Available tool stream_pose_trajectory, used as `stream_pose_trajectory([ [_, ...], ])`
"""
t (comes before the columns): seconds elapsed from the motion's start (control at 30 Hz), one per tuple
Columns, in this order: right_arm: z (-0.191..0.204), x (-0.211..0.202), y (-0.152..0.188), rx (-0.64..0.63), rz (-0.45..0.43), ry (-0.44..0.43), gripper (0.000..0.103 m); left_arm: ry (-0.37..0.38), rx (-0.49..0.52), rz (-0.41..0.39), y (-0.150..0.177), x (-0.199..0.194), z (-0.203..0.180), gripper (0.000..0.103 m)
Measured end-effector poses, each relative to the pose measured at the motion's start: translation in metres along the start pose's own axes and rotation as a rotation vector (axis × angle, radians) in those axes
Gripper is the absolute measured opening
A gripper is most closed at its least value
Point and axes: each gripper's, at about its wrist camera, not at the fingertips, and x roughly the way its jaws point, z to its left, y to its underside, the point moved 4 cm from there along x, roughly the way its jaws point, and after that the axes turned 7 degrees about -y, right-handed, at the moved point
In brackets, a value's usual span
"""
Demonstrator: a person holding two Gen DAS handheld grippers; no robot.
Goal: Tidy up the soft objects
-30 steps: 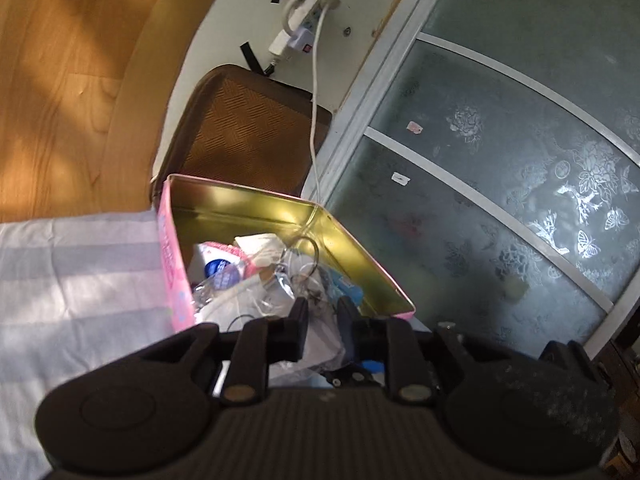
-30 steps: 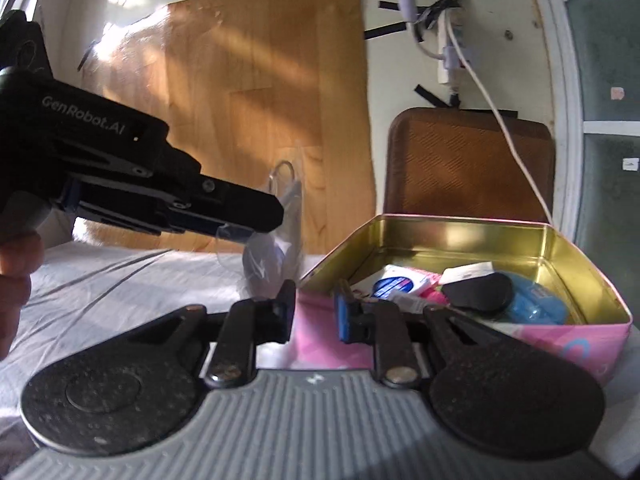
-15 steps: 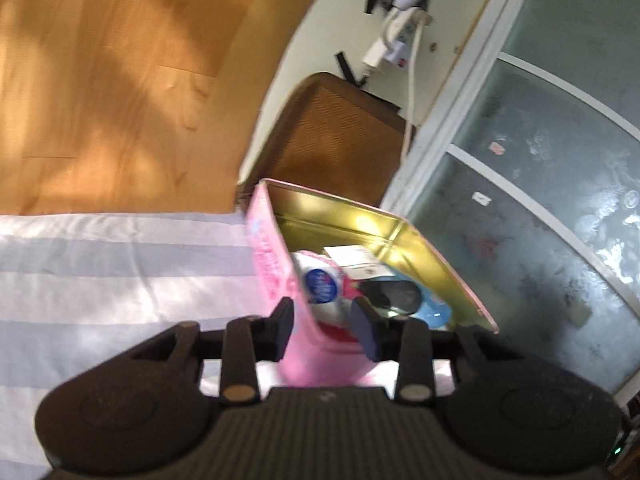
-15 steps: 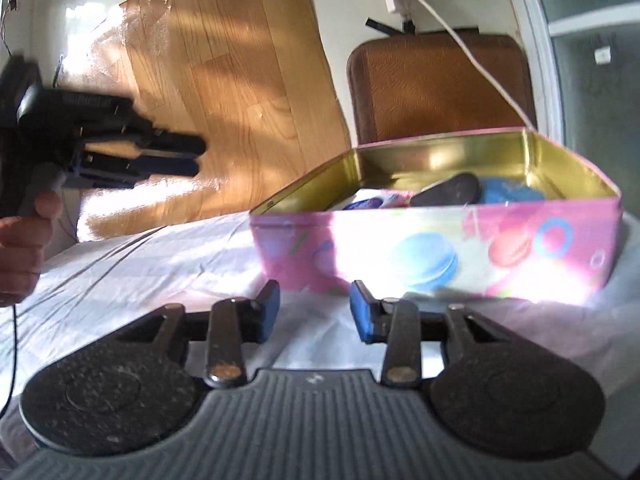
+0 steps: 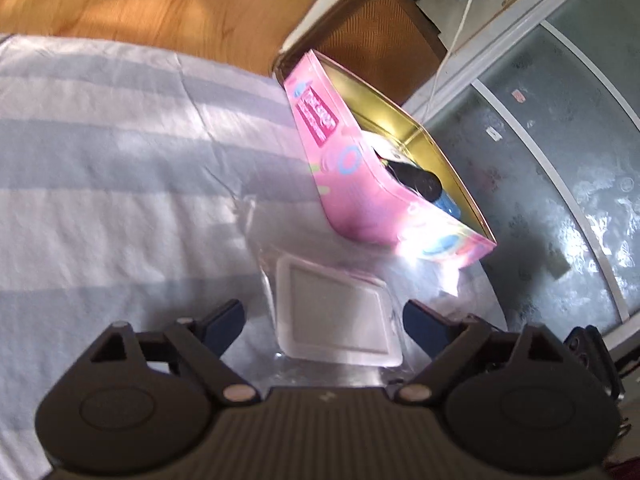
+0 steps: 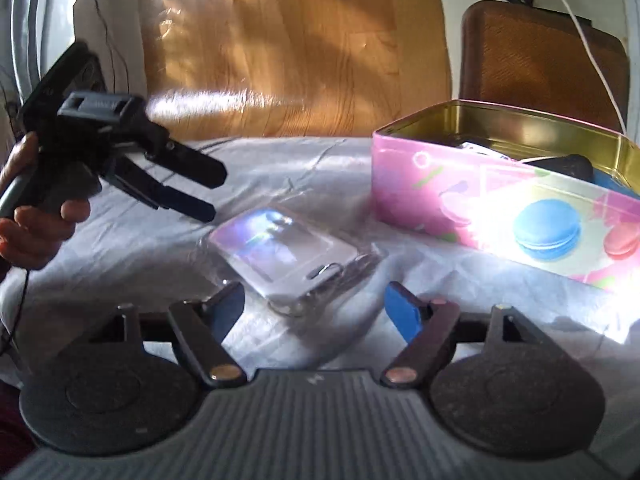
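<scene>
Right gripper (image 6: 314,300) nearest, jaws just opened wide, nothing between pads; blue fingertips (image 6: 402,312) hang above striped sheet (image 6: 120,264). Left gripper (image 5: 322,316) likewise just opened wide, empty, pointing down at clear plastic pouch (image 5: 338,316). Pouch lies flat on sheet just ahead of both grippers, metal ring at one end, touching neither. Beyond it, pink tin (image 6: 460,204), lid off, gold inside, holding dark and blue items. Hand (image 6: 36,224) grips left tool at frame's left. Farther back, brown chair (image 6: 536,60), wooden panel.
</scene>
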Motion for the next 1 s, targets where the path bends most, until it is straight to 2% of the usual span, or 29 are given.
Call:
stream_pose_trajectory([
  [0.07,0.008,0.007,-0.003,-0.041,0.009,0.014,0.078,0.015,0.037,-0.017,0.003,0.008,-0.009,0.085],
  [0.1,0.009,0.010,-0.006,-0.032,0.011,0.006,0.071,0.009,0.051,-0.021,0.003,0.011,-0.012,0.072],
  [0.17,0.007,0.014,-0.010,-0.023,0.004,0.072,0.068,-0.021,0.052,-0.040,0.002,0.013,-0.015,0.064],
  [0.2,0.005,0.013,-0.011,-0.018,-0.006,0.087,0.060,-0.029,0.047,-0.049,0.002,0.011,-0.014,0.056],
  [0.23,0.003,0.010,-0.012,-0.011,-0.024,0.094,0.058,-0.027,0.043,-0.060,0.003,0.007,-0.013,0.048],
  [0.3,0.003,0.000,-0.014,-0.010,-0.073,0.097,0.056,-0.014,0.040,-0.082,0.004,-0.002,-0.014,0.044],
  [0.5,0.021,-0.023,-0.025,-0.111,-0.224,0.144,0.056,-0.073,0.147,-0.212,0.001,-0.033,-0.044,0.044],
  [0.67,0.010,-0.038,-0.044,-0.121,-0.311,0.186,0.056,-0.040,0.200,-0.277,-0.020,-0.045,-0.073,0.044],
  [0.8,-0.012,-0.047,-0.059,-0.134,-0.349,0.260,0.056,-0.026,0.257,-0.292,-0.046,-0.030,-0.103,0.044],
  [1.0,-0.069,-0.042,-0.081,-0.082,-0.349,0.350,0.056,0.023,0.301,-0.268,-0.100,0.026,-0.139,0.044],
])
